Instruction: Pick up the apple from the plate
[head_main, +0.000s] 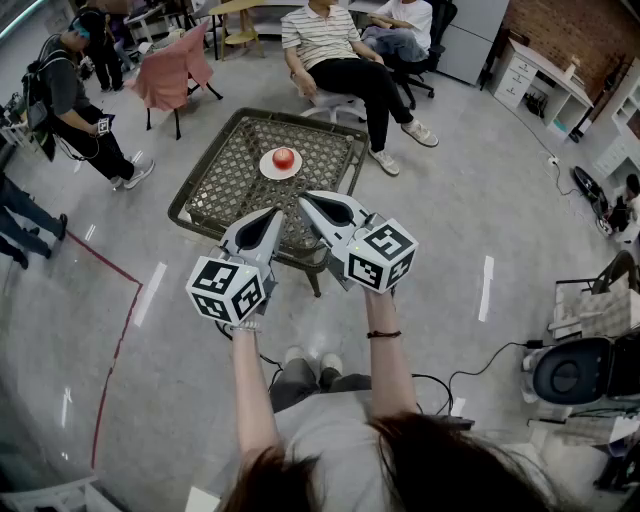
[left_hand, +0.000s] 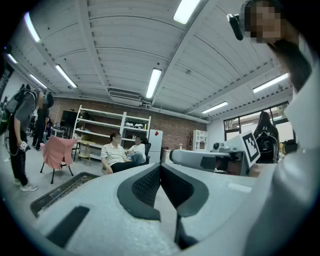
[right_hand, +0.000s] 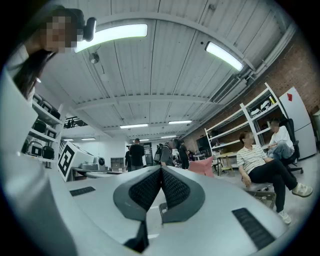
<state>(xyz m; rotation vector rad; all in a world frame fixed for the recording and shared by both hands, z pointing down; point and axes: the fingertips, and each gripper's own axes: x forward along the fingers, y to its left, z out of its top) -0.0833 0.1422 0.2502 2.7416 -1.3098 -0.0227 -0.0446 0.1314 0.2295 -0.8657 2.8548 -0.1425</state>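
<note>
A pale, glossy floor (head_main: 480, 200) filled the head view, crossed by a red tape line (head_main: 120, 330) at the left and a black cable (head_main: 480, 360) at the right. On it stood a low table (head_main: 225, 185) with a dark lattice top and a raised rim. Beyond the table sat a person in a striped shirt (head_main: 330, 50), and to the left a pink cloth (head_main: 170, 70) hung over a chair.

The only print to be made out was the black-and-white square markers on the two cubes: the left cube (head_main: 228, 290) and the right cube (head_main: 382, 255). They were patterns, not letters. One marker face also showed in the left gripper view (left_hand: 250, 147), and another in the right gripper view (right_hand: 67, 160).

The left gripper (head_main: 272, 215) and the right gripper (head_main: 303, 200) were held side by side over the near edge of the table, tips close to each other and aimed toward the far side. In the left gripper view the dark ribbed pads (left_hand: 147, 185) met at their tips, with nothing between them. In the right gripper view the pads (right_hand: 175, 187) were likewise pressed together, and nothing was held. Neither gripper touched the table.

A white plate (head_main: 268, 168) lay on the far half of the lattice top. The red apple (head_main: 284, 157) rested in its middle, well beyond both gripper tips.
</note>
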